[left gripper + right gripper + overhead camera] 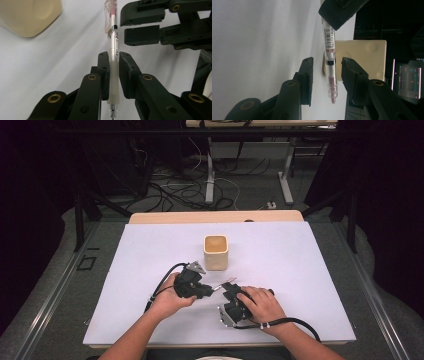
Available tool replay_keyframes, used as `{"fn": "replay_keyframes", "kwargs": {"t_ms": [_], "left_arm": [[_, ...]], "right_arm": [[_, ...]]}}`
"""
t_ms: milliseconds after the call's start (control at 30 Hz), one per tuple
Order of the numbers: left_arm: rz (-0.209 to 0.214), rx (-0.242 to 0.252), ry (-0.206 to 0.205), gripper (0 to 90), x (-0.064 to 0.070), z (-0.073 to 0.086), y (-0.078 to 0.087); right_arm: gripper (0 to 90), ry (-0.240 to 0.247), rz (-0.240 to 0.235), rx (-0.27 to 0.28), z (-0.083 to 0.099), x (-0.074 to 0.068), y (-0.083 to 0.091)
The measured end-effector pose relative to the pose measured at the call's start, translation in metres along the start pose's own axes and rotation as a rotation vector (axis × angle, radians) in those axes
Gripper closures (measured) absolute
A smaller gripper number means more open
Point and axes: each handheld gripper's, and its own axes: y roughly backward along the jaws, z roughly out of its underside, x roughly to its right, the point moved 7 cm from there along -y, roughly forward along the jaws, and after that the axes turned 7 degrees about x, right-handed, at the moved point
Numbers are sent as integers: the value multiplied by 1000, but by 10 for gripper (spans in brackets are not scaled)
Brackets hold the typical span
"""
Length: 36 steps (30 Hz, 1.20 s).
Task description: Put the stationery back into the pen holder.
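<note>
While my left gripper [113, 72] clamps the pen [113, 47] at mid-frame, my right gripper [325, 75] stands apart around its cap end; closing off-centre could twist it loose, short of the cup [216, 252].

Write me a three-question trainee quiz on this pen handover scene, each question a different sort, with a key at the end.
1. True or false: the left gripper has its jaws closed on the pen.
2. Multiple choice: in the right gripper view, how do the right gripper jaws stand relative to the pen?
A. clamped on it
B. open, one on each side of it, not touching
C. far off to one side of it
3. Fill in the blank: the cream container standing on the white table has its open end facing ____.

Key: 1. true; 2. B; 3. up
</note>
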Motion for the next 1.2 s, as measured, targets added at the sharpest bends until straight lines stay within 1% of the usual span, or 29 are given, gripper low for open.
{"fn": "replay_keyframes", "kwargs": {"t_ms": [33,67,100,133,167,233,267,300,367,400,433,500,533,567,600,633,700,767,833,867,933,967,1000,1067,1100,1133,1167,1200], "left_arm": [[5,4,1,795,1,-1,-1],[0,-5,0,795,2,-1,-1],[9,-3,-2,795,4,-2,-2],[12,-1,-2,795,5,-3,-3],[15,3,-2,794,7,-4,-3],[20,1,-7,794,9,-5,-5],[28,8,-6,795,11,-6,-6],[33,3,-9,795,12,-6,-6],[35,4,-12,794,14,-6,-8],[34,-6,-17,795,14,-6,-8],[42,2,-11,794,15,-7,-9],[43,3,-13,795,16,-7,-11],[42,1,-15,794,17,-7,-11],[43,0,-14,794,17,-8,-12],[50,4,-11,794,18,-8,-12],[52,3,-13,794,18,-8,-12],[51,3,-13,794,18,-8,-13],[53,7,-13,794,19,-9,-13],[55,8,-12,794,19,-9,-13],[58,8,-12,794,20,-9,-13],[57,12,-16,794,20,-9,-13],[55,11,-19,794,19,-9,-13],[53,7,-24,794,19,-9,-13],[49,3,-29,793,19,-9,-13],[59,7,-27,793,20,-9,-13],[69,-5,-29,793,19,-8,-12],[62,8,-27,792,19,-8,-13],[56,6,-26,792,19,-8,-13]], "right_arm": [[626,-1,-19,-13,0,-1,0],[626,5,0,-8,0,-1,-1],[630,7,-20,-18,1,-1,-1],[634,5,-16,-17,1,-1,-2],[638,7,0,-10,1,-1,-2],[647,9,0,-12,1,-1,-3],[652,15,2,-4,1,-1,-4],[659,4,-18,-31,2,-3,-2],[684,16,-8,-26,2,-2,-2],[692,23,5,-21,2,-2,-2],[697,28,7,-21,1,-2,-3],[703,37,9,-21,1,-2,-3],[708,40,-13,-30,1,-3,-2],[715,59,-4,-26,0,-2,-3],[715,59,-4,-26,0,-2,-3],[722,59,-16,-29,0,-3,-2],[742,64,-22,-30,0,-4,-3],[758,63,-20,-33,0,-5,-3],[772,73,-25,-35,0,-5,-2],[781,69,-24,-33,-1,-6,-3],[789,82,-29,-41,0,-6,-2],[791,96,-11,-35,0,-5,-3],[792,91,-26,-52,0,-6,-1],[793,99,-24,-51,0,-6,-2],[793,103,-5,-42,0,-6,-2],[793,102,-25,-52,0,-7,-2],[794,106,-24,-51,0,-7,-2],[794,106,-24,-51,0,-7,-2]]}}
